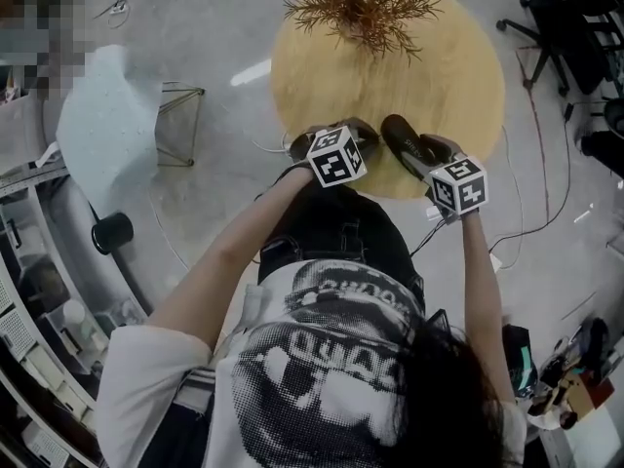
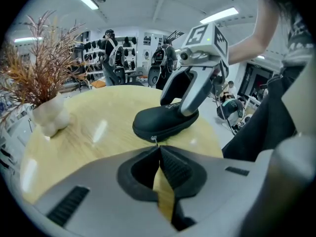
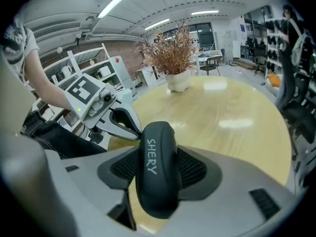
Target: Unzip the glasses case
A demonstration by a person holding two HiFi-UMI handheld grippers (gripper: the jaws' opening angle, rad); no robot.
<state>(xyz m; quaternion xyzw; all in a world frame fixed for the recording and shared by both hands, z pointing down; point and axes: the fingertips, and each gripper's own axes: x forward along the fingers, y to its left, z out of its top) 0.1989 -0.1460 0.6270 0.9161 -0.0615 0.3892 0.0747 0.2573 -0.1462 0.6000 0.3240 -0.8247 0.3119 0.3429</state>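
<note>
L gripper [image 2: 158, 148] jaws closed at tips on zip pull [image 2: 154, 139] of black glasses case [image 2: 160, 125], R gripper [image 2: 183, 105] clamping case's far end, on wood surface [image 2: 94, 132].

Round wooden table [image 1: 458, 76]; dried plant [image 1: 359, 3] in white vase [image 2: 50, 116] near far edge.

Head view looks down; gripper views share the glasses case [image 2: 165, 122].

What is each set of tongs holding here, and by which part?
The right tongs clamp the black glasses case by its sides; the left tongs, closed at their tips, appear to pinch its zipper pull.
</note>
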